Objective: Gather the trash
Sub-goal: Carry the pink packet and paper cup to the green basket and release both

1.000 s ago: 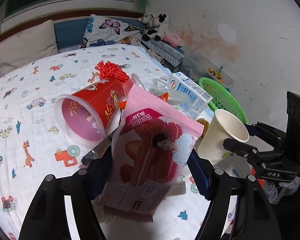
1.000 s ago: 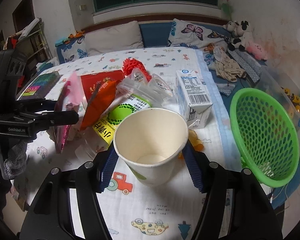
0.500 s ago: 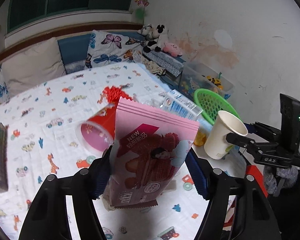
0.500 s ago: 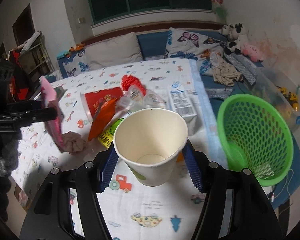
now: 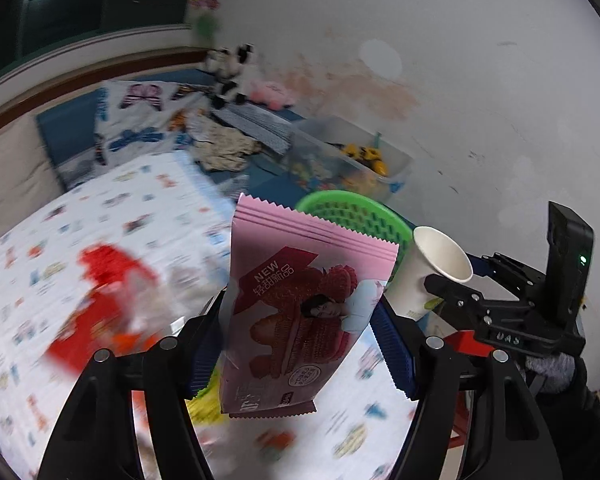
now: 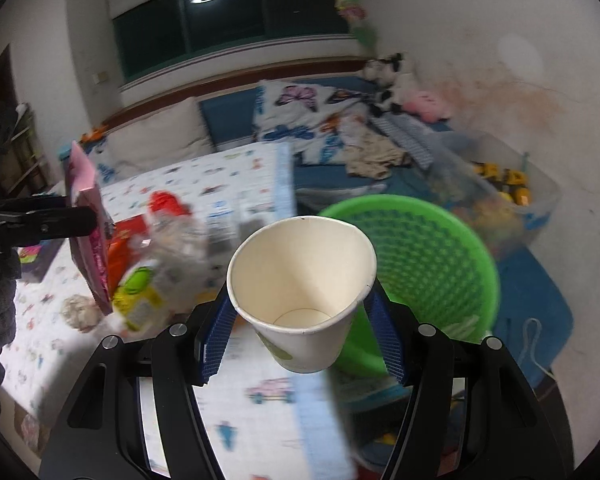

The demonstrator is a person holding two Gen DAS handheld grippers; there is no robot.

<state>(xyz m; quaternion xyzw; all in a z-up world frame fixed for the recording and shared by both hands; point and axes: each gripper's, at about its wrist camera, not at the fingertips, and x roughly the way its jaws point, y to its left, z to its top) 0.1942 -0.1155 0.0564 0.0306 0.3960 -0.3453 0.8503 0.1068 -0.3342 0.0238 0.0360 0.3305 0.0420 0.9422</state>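
Observation:
My left gripper (image 5: 298, 344) is shut on a pink snack bag (image 5: 300, 312), held upright above the patterned bed sheet (image 5: 100, 216). My right gripper (image 6: 302, 330) is shut on a white paper cup (image 6: 302, 276), its mouth tipped toward the camera. The cup (image 5: 432, 272) and the right gripper (image 5: 500, 312) also show at the right of the left wrist view. A green mesh basket (image 6: 428, 256) stands just behind and right of the cup, beside the bed; its rim (image 5: 352, 206) peeks over the bag. The bag (image 6: 90, 232) shows edge-on at the left of the right wrist view.
A blurred pile of trash (image 6: 156, 264) with red and yellow-green wrappers lies on the bed (image 6: 228, 176), and a crumpled paper ball (image 6: 78, 312) lies to its left. A clear bin of toys (image 6: 504, 188) stands by the wall. Pillows and soft toys (image 6: 392, 80) line the headboard.
Both grippers have lifted off the bed with the bag and the cup and swung right toward the green basket, which now sits closer and more central. The trash pile has dropped back to the left.

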